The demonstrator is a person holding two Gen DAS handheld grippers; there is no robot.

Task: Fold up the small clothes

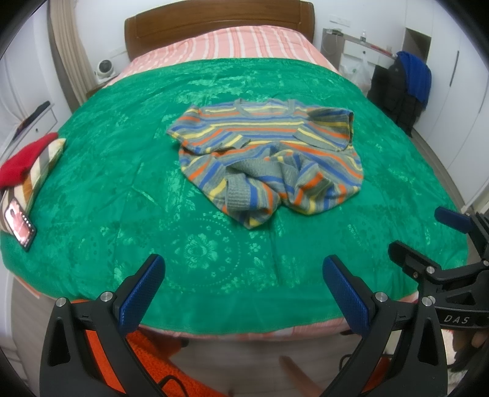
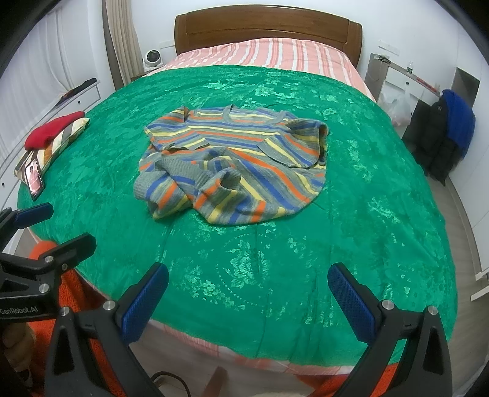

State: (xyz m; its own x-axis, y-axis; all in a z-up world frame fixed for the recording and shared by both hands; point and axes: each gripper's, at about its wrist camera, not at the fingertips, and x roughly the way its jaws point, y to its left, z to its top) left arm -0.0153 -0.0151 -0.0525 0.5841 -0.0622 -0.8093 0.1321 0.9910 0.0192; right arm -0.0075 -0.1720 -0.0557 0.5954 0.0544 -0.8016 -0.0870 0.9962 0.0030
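Note:
A small striped sweater (image 1: 269,152) in grey, blue, orange and yellow lies crumpled in the middle of the green bedspread (image 1: 122,183); its sleeves are folded over and the lower hem is bunched. It also shows in the right wrist view (image 2: 235,165). My left gripper (image 1: 244,281) is open and empty, held over the near edge of the bed, well short of the sweater. My right gripper (image 2: 247,290) is open and empty too, beside the left one, also short of the sweater. Each gripper shows in the other's view, the right gripper (image 1: 428,235) and the left gripper (image 2: 61,226).
A red garment (image 1: 24,162) on a striped folded cloth and a phone (image 1: 20,223) lie at the bed's left edge. A wooden headboard (image 1: 220,27) is at the far end. Dark and blue clothes (image 1: 409,88) hang at the right. An orange cloth (image 1: 146,360) is below the bed's near edge.

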